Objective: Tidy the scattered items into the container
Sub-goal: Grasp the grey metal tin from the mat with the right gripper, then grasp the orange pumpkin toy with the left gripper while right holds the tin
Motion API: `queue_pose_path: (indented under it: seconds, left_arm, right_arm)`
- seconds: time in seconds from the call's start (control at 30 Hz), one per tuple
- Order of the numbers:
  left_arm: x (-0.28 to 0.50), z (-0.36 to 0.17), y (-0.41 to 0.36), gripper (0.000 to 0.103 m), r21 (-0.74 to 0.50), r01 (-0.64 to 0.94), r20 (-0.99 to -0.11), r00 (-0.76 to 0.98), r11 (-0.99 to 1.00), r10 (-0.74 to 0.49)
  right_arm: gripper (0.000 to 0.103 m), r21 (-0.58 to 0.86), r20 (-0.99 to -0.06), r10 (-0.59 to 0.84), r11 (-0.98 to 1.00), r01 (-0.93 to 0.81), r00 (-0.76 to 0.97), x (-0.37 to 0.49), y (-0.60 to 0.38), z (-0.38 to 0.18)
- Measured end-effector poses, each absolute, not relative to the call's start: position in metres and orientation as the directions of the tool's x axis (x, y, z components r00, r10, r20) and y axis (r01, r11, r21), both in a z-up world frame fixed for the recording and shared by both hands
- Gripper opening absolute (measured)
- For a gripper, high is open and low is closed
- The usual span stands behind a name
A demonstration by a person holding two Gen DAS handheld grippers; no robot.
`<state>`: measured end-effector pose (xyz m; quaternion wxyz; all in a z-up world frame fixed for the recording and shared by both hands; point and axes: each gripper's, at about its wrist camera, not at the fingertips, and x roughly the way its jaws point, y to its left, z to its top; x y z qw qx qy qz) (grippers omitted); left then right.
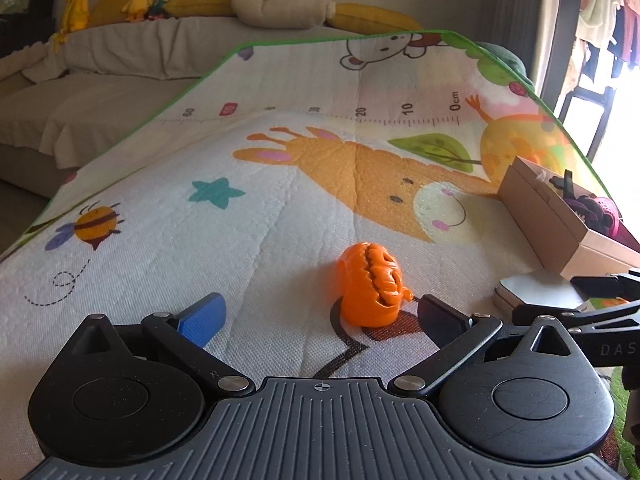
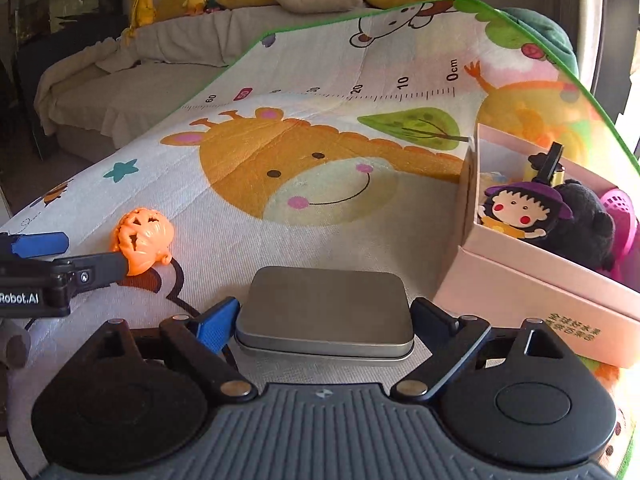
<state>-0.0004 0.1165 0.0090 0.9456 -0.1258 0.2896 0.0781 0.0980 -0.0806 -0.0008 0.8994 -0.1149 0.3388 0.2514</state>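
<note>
- Left wrist view: the left gripper [image 1: 318,316] has its jaws spread wide over the cartoon-printed play mat [image 1: 168,240], one finger blue-padded, the other black.
- The orange plastic jack-o'-lantern pumpkin toy [image 1: 370,286] lies on the mat between the two fingers, much nearer the black one; its small stem knob sits just beside that fingertip, and whether they touch cannot be told.
- Right wrist view: the right gripper [image 2: 325,314] also has its jaws apart, straddling the flat grey metal tin with rounded corners [image 2: 325,312]. Blue pad and black finger stand just beside the tin's two short ends; contact on either side cannot be told, and the tin rests flat on the mat.
- Just right of the tin stands the pale pink cardboard box [image 2: 532,280], lid off, tilted in the fisheye frame.
- Inside the box lie a flat cartoon girl figure in a purple witch hat [image 2: 516,210], a black plush toy [image 2: 584,220], a magenta plastic mesh basket [image 2: 622,212] and a small yellow-and-black item [image 2: 548,166] at the back.
- From the right wrist view the left gripper's black finger reaches the pumpkin toy's lower edge.
</note>
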Motion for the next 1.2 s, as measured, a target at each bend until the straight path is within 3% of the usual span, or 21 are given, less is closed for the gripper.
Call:
queue_pose_path:
  seconds: [0.2, 0.37, 0.43, 0.47, 0.5, 0.7, 0.83, 0.93, 1.07, 1.2]
  left_arm:
    - [0.010, 0.025, 0.092, 0.103, -0.104, -0.090, -0.528, 0.849, 0.991, 0.022]
    - [0.043, 0.018, 0.083, 0.103, -0.090, -0.143, -0.577, 0.814, 0.986, 0.066]
    - [0.049, 0.013, 0.082, 0.097, -0.090, -0.161, -0.604, 0.793, 0.983, 0.075]
    - [0.051, 0.011, 0.082, 0.082, -0.080, -0.167, -0.616, 0.783, 0.983, 0.083]
    - [0.053, 0.009, 0.080, 0.077, -0.061, -0.171, -0.622, 0.777, 0.983, 0.097]
    - [0.058, 0.008, 0.068, 0.079, -0.033, -0.103, -0.615, 0.786, 0.994, 0.061]
    - [0.055, 0.008, 0.040, 0.083, -0.032, 0.129, -0.623, 0.773, 0.991, -0.121]
    - [0.044, 0.009, 0.012, 0.090, 0.040, 0.261, -0.617, 0.766, 0.965, -0.182]
    - [0.032, 0.010, 0.001, 0.096, 0.092, 0.263, -0.619, 0.771, 0.961, -0.152]
    - [0.031, 0.010, 0.013, 0.098, 0.153, 0.174, -0.645, 0.763, 0.973, -0.035]
  right_arm:
    - [0.092, -0.050, -0.627, 0.285, 0.914, -0.402, 0.725, 0.050, -0.150, 0.002]
    - [0.092, -0.005, -0.642, 0.284, 0.927, -0.374, 0.712, 0.029, -0.172, -0.011]
    - [0.092, -0.011, -0.629, 0.289, 0.925, -0.380, 0.722, 0.024, -0.173, -0.014]
    - [0.093, -0.002, -0.626, 0.301, 0.922, -0.387, 0.719, 0.023, -0.174, -0.014]
    - [0.095, 0.016, -0.626, 0.316, 0.919, -0.393, 0.713, 0.024, -0.175, -0.014]
    - [0.101, 0.149, -0.629, 0.387, 0.911, -0.384, 0.674, 0.034, -0.191, -0.016]
    - [0.102, 0.181, -0.621, 0.388, 0.916, -0.357, 0.681, 0.034, -0.196, -0.016]
    - [0.103, 0.188, -0.621, 0.386, 0.918, -0.349, 0.682, 0.035, -0.197, -0.017]
    - [0.103, 0.184, -0.621, 0.382, 0.920, -0.346, 0.684, 0.035, -0.196, -0.017]
    - [0.103, 0.181, -0.623, 0.376, 0.923, -0.341, 0.686, 0.034, -0.196, -0.017]
